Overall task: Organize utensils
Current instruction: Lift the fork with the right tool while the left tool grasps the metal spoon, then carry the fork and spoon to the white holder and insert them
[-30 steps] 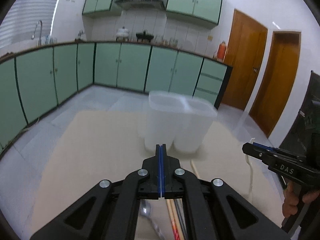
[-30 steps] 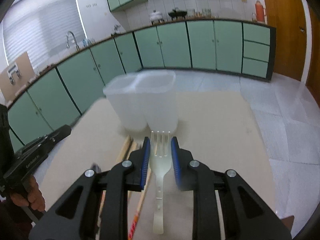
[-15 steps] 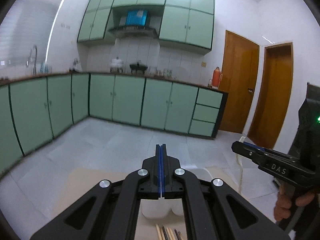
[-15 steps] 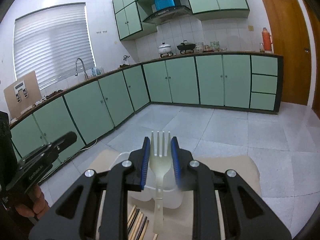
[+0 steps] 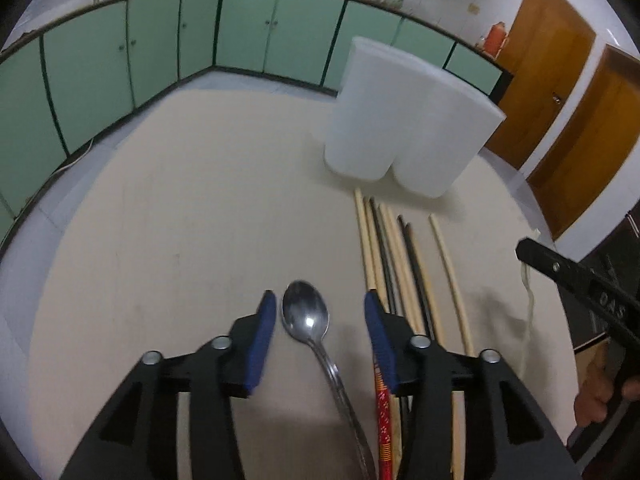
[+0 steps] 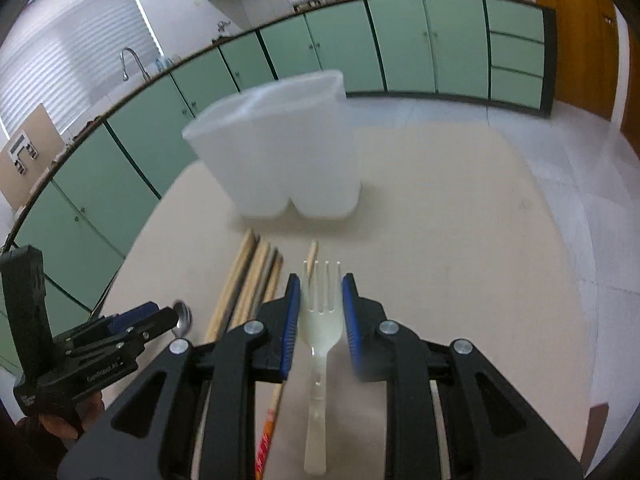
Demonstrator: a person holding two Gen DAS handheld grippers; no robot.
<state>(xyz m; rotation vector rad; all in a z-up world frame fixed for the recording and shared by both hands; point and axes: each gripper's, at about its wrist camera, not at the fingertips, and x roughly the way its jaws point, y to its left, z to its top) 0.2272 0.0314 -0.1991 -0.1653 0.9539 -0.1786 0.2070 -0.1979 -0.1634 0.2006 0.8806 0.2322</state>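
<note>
A metal spoon [image 5: 308, 320] lies on the beige table, its bowl between the fingers of my open left gripper [image 5: 319, 312]. Several chopsticks [image 5: 396, 252] lie in a row to its right, pointing at a white two-compartment plastic holder [image 5: 408, 120]. My right gripper [image 6: 320, 300] is shut on a white plastic fork [image 6: 320, 320], tines forward, low over the table. The holder [image 6: 280, 152] stands beyond it, the chopsticks [image 6: 248, 280] to its left. The left gripper [image 6: 148, 320] and the spoon's bowl [image 6: 184, 316] show at the lower left.
The beige table [image 5: 180, 220] stands in a kitchen with green cabinets [image 5: 120, 60] along the far walls and wooden doors [image 5: 560, 80] at the right. The right gripper's body [image 5: 580, 288] shows at the right edge of the left wrist view.
Both grippers tilted up toward the room and came back down to the table. My left gripper has opened and now straddles the spoon's bowl. The right gripper still holds the fork.
</note>
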